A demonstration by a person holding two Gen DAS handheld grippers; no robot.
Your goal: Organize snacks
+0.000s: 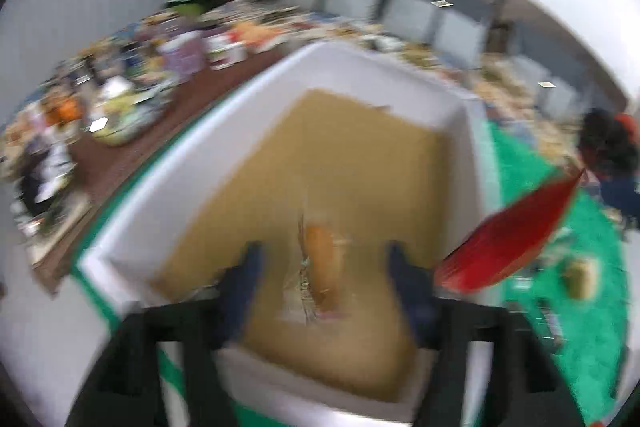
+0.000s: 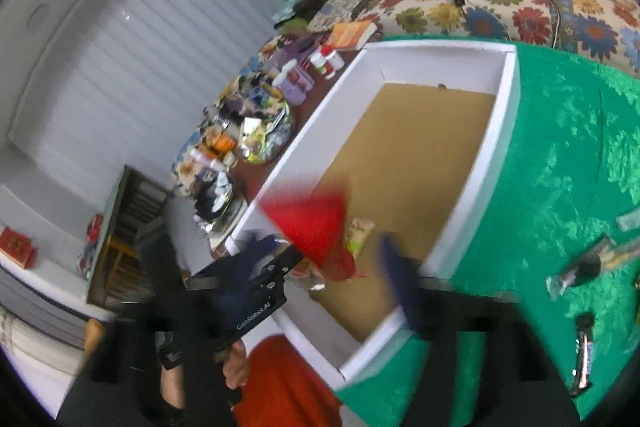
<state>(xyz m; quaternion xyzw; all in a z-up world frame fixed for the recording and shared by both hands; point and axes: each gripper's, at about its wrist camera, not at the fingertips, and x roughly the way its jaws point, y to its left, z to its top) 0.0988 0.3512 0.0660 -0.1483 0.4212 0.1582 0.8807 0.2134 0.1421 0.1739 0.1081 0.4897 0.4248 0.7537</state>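
— Judging from the left tongs (image 1: 322,259) outward: they are held wide apart, nothing gripped, above a clear-wrapped orange snack (image 1: 322,267) lying on the brown floor of the white box (image 1: 200,163). What could go wrong?

— The red packet (image 2: 316,227) is seen between the right tongs (image 2: 332,247), spread fairly wide; whether it is gripped or loose cannot be told through the blur. If loose, it could be dropped onto the box wall and slide outside.

— And beyond the box?

— More wrapped bars (image 2: 582,347) are left on the green cloth (image 2: 560,155) beside the box, well clear of both tongs.
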